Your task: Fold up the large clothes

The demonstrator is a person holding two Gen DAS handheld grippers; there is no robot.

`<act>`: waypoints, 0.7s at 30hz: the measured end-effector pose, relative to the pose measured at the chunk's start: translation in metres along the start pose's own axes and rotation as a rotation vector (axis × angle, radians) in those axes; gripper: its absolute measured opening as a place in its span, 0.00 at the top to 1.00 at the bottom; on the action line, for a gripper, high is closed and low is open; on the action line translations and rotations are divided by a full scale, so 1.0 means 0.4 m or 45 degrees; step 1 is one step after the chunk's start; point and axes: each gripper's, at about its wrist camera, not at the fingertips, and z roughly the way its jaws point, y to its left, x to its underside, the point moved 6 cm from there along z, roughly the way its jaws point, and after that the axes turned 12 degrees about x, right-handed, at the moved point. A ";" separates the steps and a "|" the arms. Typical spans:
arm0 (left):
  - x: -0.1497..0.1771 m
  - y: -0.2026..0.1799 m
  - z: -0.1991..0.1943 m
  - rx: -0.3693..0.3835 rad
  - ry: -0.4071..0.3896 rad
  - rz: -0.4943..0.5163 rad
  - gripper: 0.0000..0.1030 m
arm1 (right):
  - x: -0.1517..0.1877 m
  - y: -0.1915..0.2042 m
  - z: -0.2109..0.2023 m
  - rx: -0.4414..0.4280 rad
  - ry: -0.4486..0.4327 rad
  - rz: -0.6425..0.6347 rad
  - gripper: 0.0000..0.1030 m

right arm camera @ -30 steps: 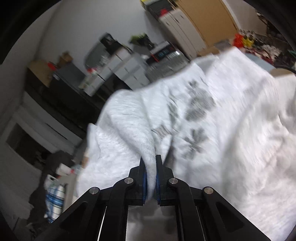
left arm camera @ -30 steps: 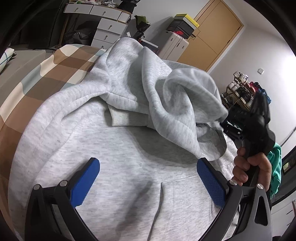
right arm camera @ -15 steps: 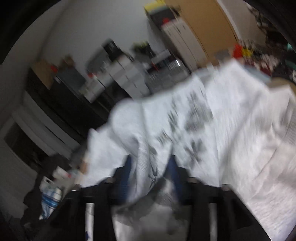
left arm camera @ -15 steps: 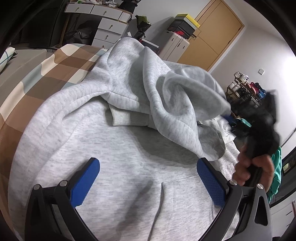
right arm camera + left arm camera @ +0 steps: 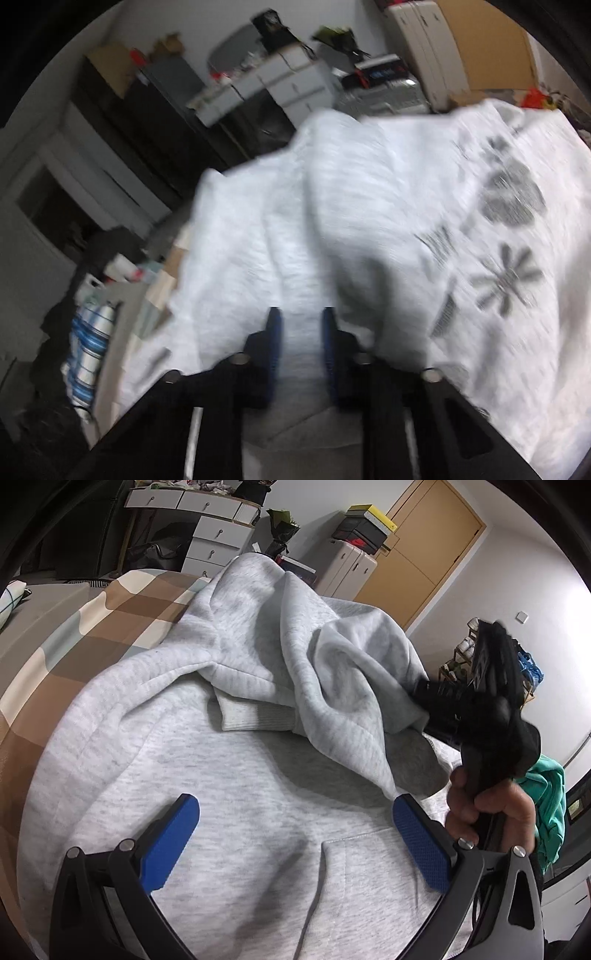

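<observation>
While the grey hoodie (image 5: 229, 812) is lying spread on the bed (image 5: 74, 635), the left tool (image 5: 295, 845) is being held just above its front with the blue pads (image 5: 170, 842) spread wide and nothing between them; the pouch pocket (image 5: 362, 878) is being framed below them. Further out, a bunched sleeve (image 5: 351, 686) is being carried over the body of the garment by the right tool (image 5: 301, 339), which is being gripped by a hand (image 5: 491, 812) at the right edge. Its jaws are closing, and a fold of the pale fabric is being caught between the pads, though that view is blurred. Beyond the bed, white drawers (image 5: 210, 542) and a wooden door (image 5: 424, 554) are being shown against the wall.
</observation>
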 end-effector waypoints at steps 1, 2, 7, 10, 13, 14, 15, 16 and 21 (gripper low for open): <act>0.000 -0.002 0.000 0.000 0.005 0.004 0.01 | 0.010 -0.008 0.009 0.059 0.050 -0.030 0.92; -0.001 -0.004 0.000 -0.009 0.010 0.008 0.01 | 0.022 -0.006 0.009 0.098 0.084 -0.067 0.93; -0.068 -0.045 -0.018 0.014 0.022 0.009 0.01 | 0.038 -0.020 0.008 0.162 0.048 -0.143 0.93; -0.149 -0.099 -0.026 0.026 0.024 0.087 0.01 | 0.021 -0.033 -0.049 0.056 -0.050 -0.032 0.83; -0.232 -0.151 -0.009 -0.085 0.037 0.246 0.01 | -0.023 -0.045 -0.166 0.029 -0.319 -0.018 0.45; -0.261 -0.174 0.005 -0.104 0.043 0.322 0.01 | -0.034 -0.054 -0.206 0.077 -0.422 -0.020 0.29; -0.279 -0.189 0.021 -0.117 0.057 0.382 0.01 | -0.038 -0.052 -0.236 0.111 -0.506 -0.018 0.13; -0.300 -0.207 0.038 -0.128 0.066 0.444 0.01 | -0.043 -0.062 -0.272 0.142 -0.610 -0.003 0.08; -0.361 -0.229 0.147 -0.116 0.121 0.537 0.01 | -0.058 -0.119 -0.334 0.365 -0.784 0.102 0.00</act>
